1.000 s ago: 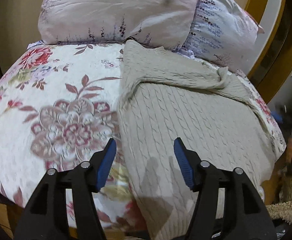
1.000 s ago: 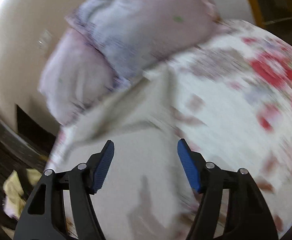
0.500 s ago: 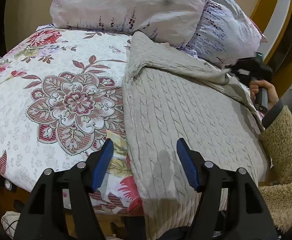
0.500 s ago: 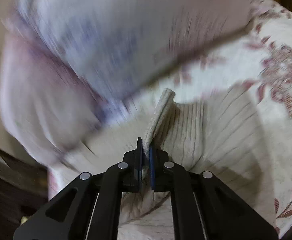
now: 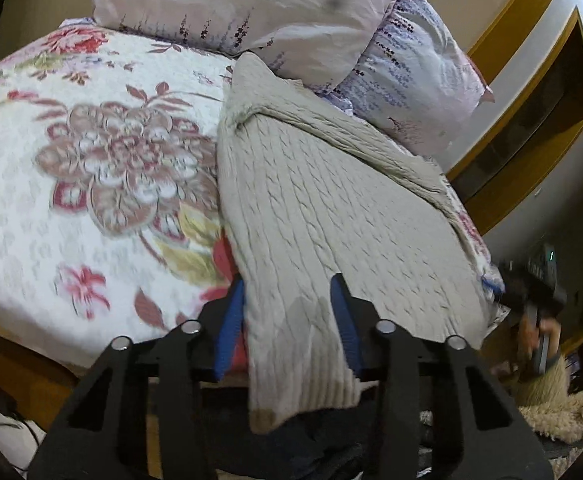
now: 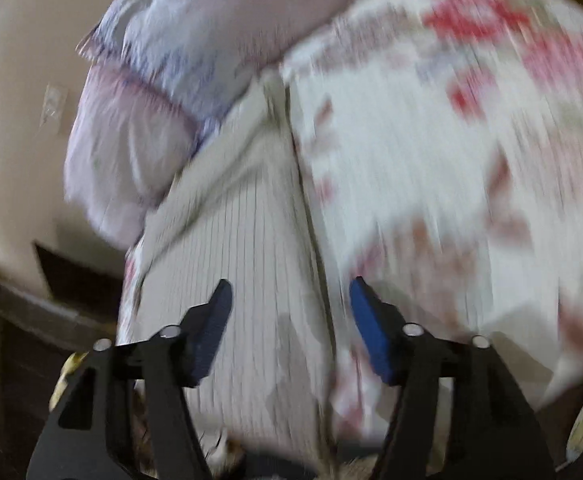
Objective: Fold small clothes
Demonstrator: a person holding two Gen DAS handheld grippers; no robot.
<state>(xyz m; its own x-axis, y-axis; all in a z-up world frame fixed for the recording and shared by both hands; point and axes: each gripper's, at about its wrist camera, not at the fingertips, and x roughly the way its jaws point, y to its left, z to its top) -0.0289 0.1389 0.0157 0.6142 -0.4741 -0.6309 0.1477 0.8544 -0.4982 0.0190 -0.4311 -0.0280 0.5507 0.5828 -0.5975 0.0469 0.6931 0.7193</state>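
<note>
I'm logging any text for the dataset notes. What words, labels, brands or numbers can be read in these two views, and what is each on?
None can be read.
The sweater shows no tag or label.
The floral bedspread and pillows carry only flower prints.
A small lit mark on the dark device at the right edge of the left wrist view is too small to read.
The right wrist view is too blurred.

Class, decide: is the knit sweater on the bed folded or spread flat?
Partly folded: the sweater has its sleeve laid diagonally across its body, hem hanging over the bed's edge.
</note>
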